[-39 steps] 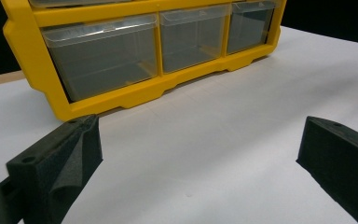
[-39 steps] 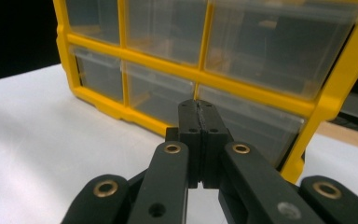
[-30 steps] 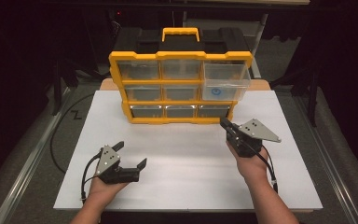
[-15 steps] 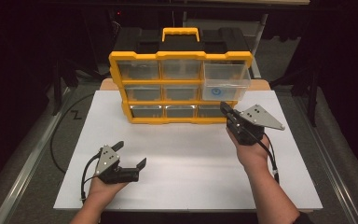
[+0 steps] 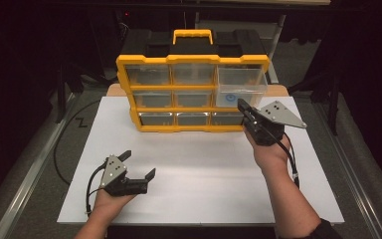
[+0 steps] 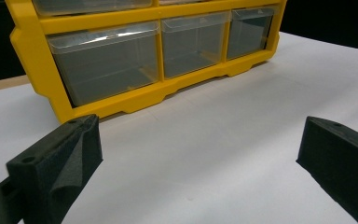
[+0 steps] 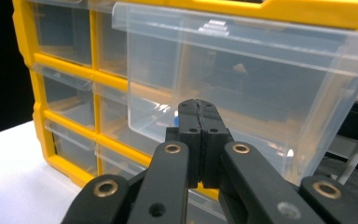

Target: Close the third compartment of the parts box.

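At the far middle of the white table top (image 5: 199,164) a yellow drawer cabinet (image 5: 193,59) is stood upright, with a yellow carry handle (image 5: 193,34) on its black top. Nine clear plastic drawers are set in three rows of three. The upper right drawer (image 5: 241,79) is pulled out past the yellow frame and is seen large in the right gripper view (image 7: 242,88); something small and blue is seen through its clear wall, too blurred to name. The remaining drawers are seated flush.

The right gripper (image 5: 242,105) is held just in front of the pulled-out drawer, its jaws pressed together with nothing between them, as shown in its own view (image 7: 199,112); whether the tips touch the drawer wall cannot be told. The left gripper (image 5: 139,166) is held low near the front left of the table, jaws spread wide and empty (image 6: 196,154).

Between the cabinet and the near edge a broad bare stretch of white surface is left. The cabinet's right end is set well inside the table's right edge; dark floor is seen on both sides.
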